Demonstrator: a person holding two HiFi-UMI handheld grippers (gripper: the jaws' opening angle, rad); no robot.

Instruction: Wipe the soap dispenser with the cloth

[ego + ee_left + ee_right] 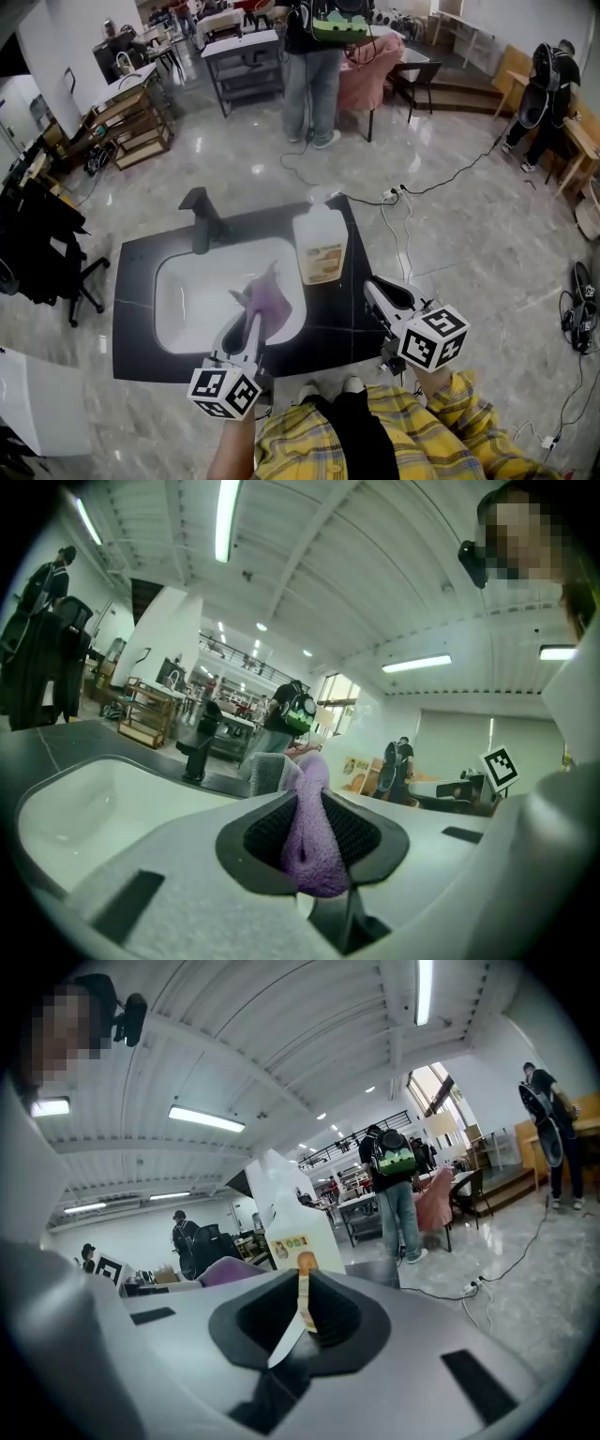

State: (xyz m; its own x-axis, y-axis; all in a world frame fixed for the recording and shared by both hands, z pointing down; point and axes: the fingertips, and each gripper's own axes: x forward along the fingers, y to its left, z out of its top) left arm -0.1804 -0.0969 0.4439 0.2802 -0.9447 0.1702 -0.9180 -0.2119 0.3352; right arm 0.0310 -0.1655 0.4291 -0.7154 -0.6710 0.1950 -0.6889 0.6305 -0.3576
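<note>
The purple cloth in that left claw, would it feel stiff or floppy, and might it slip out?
Probably floppy: the cloth bunches and folds where the left claw pinches it, its free end peaking over the sink. Likely light, since that end stands up unsupported. Its fuzzy surface, squeezed between the pads, should resist slipping.

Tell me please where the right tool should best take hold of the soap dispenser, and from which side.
Probably the narrower shoulder just under the pump, coming level from the near right side. The soap dispenser stands upright on the counter beside the basin, its broad label face toward the right tool, whose jaws are shut and must open first. The left tool holds the cloth.
</note>
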